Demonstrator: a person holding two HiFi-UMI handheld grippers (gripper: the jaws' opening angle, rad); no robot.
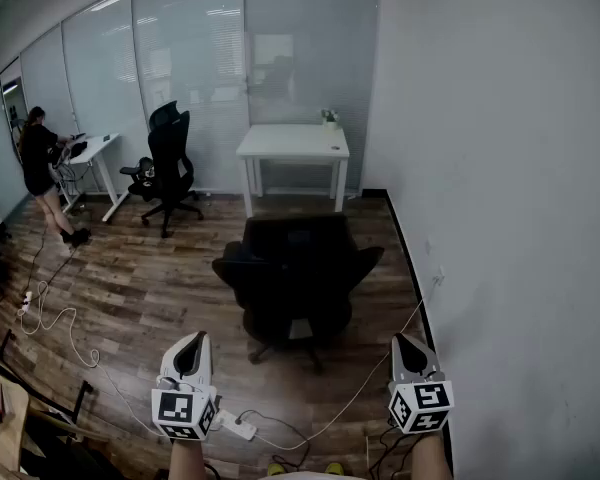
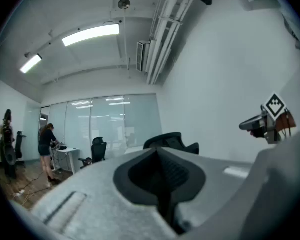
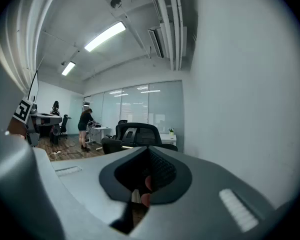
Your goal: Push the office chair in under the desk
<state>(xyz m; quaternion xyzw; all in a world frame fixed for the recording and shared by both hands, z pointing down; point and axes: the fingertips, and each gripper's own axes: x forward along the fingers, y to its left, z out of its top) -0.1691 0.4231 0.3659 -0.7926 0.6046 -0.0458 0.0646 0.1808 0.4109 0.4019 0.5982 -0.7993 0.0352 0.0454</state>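
The black office chair [image 1: 298, 268] stands in the middle of the head view on the wooden floor [image 1: 150, 288]. It is clear of the white desk [image 1: 292, 146], which sits against the glass wall [image 1: 195, 58] in the upper middle of the frame. A strip of bare floor shows between the chair and the desk legs, so the chair is not under the desk.

The left gripper [image 1: 193, 341] is at the lower left of centre and the right gripper [image 1: 404, 344] at the lower right. Both point up the frame toward the chair. The chair lies above and between them, apart from both, and neither gripper touches it.

In the left gripper view the jaws are pressed together with nothing between them. The top of the chair shows just beyond their tips, in the middle of the frame. In the right gripper view the jaws are likewise together and empty. There the chair is straight ahead, with the desk behind it to the right.

A white cable [image 1: 355, 393] trails across the floor below the chair. At the upper left a second black chair [image 1: 168, 163] stands by another white desk [image 1: 92, 150]. A person [image 1: 40, 168] stands at that desk.
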